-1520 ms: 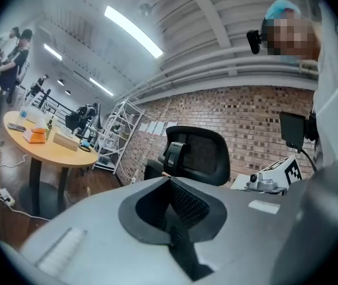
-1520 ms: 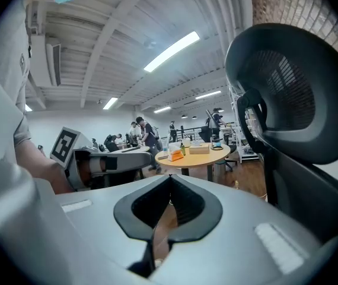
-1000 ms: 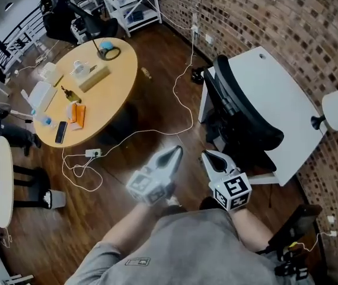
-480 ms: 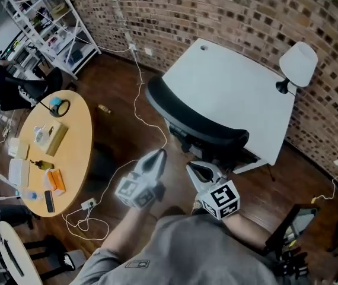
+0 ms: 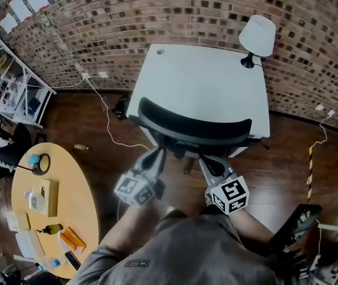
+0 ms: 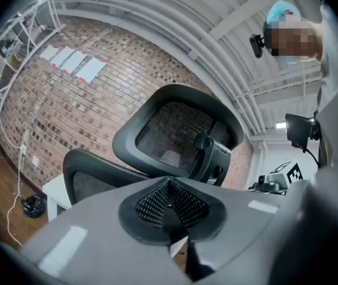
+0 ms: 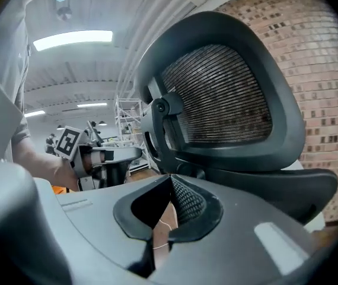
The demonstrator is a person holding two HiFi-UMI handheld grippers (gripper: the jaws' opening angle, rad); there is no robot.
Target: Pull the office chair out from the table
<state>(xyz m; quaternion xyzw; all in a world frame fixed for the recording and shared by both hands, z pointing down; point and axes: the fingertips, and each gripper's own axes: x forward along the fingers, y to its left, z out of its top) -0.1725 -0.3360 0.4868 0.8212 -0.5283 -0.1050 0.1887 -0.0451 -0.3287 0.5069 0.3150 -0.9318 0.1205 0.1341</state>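
**Reach to the chair: claws shut, no hold yet**

- The office chair point(image 5: 195, 129) is tucked in at the near edge of the white table point(image 5: 216, 76). Its mesh back faces the person and its seat is out of sight under the table top.
- The left claw point(image 5: 158, 154) is just short of the chair back's left end. Its jaws are pressed together with nothing between them.
- The right claw point(image 5: 207, 161) is just short of the chair back's right half. It is likewise pressed together and empty.
- Both gripper views show the back and headrest ahead of the tips, with neither claw touching them.
- Beyond the chair, a lamp point(image 5: 258, 28) stands on the table's far right corner, with the brick wall point(image 5: 157, 10) behind it.
- Left of the chair, a cable point(image 5: 107, 114) trails over the wood floor.

Step, as I judge it: the approach is nearly over and pulling has not begun.

Next move calls for:
- Spreading at least one claw and closing it on the rim of the back, or hooking the shut tips behind it.
- Drawing straight back toward the person, evenly on both sides so the chair does not swivel.
- Watching that the cable stays off the castors.
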